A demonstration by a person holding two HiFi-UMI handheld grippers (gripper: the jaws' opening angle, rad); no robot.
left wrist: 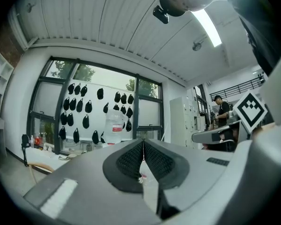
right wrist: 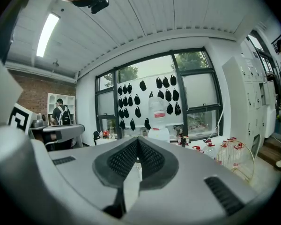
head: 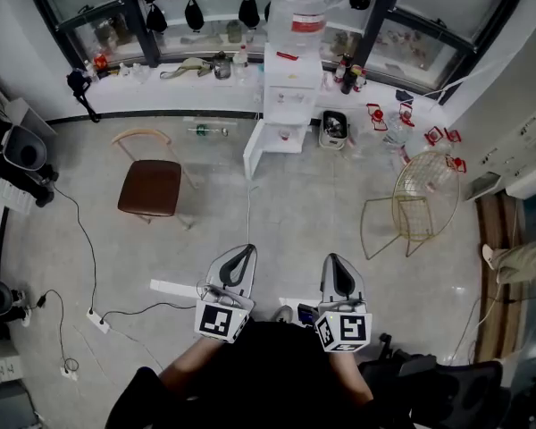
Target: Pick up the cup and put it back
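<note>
The left claw (left wrist: 143,143) is closed, its ribbed pads pressed flat together with nothing between them. The right claw (right wrist: 137,142) is closed in the same way and is also empty. In the head view the person holds both side by side above the floor (head: 277,213), close to the body. The marker cubes (head: 221,320) face up and the tips point toward the far wall. The cup cannot be made out in any view, so its place relative to either claw cannot be told. Straight ahead of the claws, at the floor's far edge, a white dispenser (head: 290,96) stands under the window with a clear bottle (head: 305,12) on top. A brown chair (head: 150,188) stands to the left of the dispenser and nearer the person. A wire chair (head: 424,195) stands to the right, well apart from both claws. Black caps (left wrist: 84,109) hang in rows on the window. A power strip (head: 99,320) with its cable lies on the floor to the left of the left claw. A person (left wrist: 221,109) stands far off in the left gripper view. Another person with a backpack (right wrist: 61,114) shows in the right gripper view.
</note>
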